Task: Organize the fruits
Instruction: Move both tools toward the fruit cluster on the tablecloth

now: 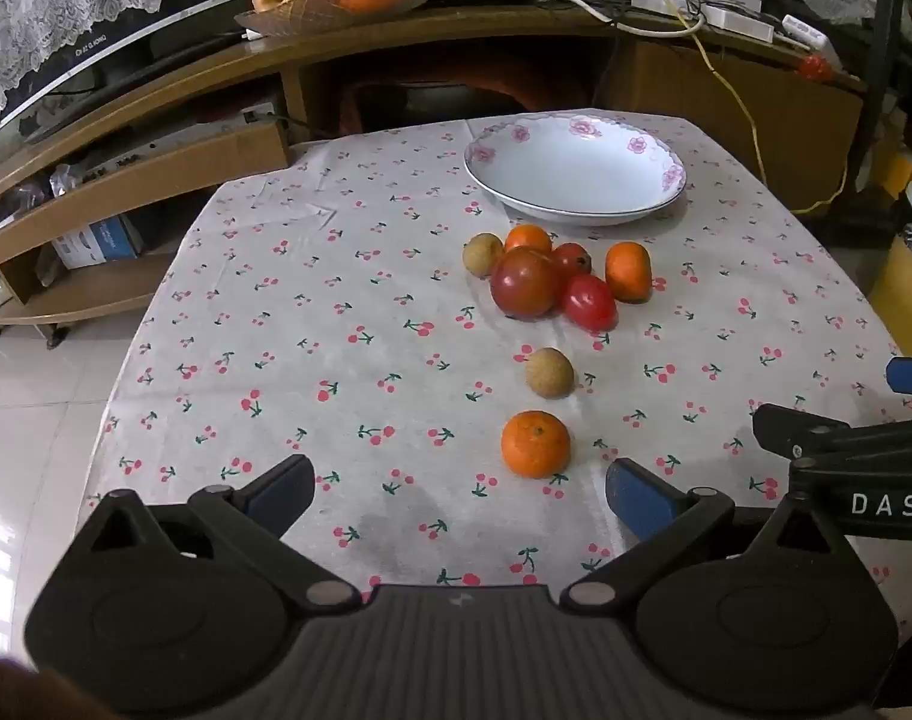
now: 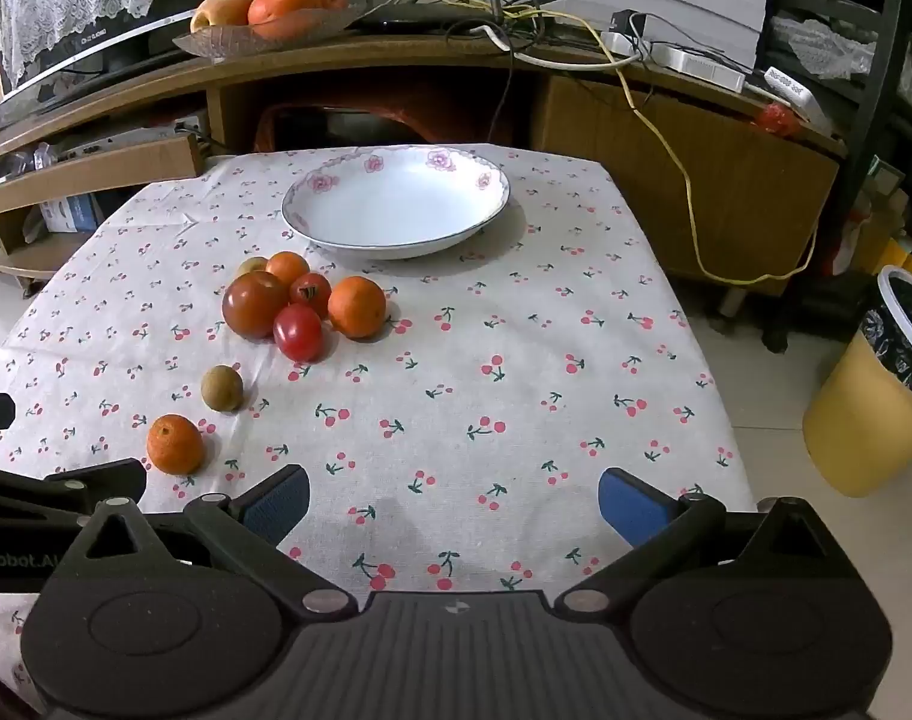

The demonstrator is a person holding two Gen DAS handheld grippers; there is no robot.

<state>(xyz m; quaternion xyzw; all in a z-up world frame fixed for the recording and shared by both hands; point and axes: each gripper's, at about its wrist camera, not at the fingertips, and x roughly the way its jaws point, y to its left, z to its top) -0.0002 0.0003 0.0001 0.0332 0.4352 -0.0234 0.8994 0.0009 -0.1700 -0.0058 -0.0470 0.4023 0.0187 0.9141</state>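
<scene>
Mandarin [image 1: 535, 443] lies nearest on the cherry-print tablecloth [image 1: 336, 312], just ahead of the left gripper [image 1: 459, 489], whose jaws gape empty. Further right, the right gripper [image 2: 453, 495], likewise spread and empty, faces the empty floral plate [image 2: 396, 204].

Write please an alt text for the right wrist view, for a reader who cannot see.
Small fruits lie loose on a cherry-print tablecloth before an empty flowered white plate. The open right gripper hovers in the foreground, holding nothing.
</scene>
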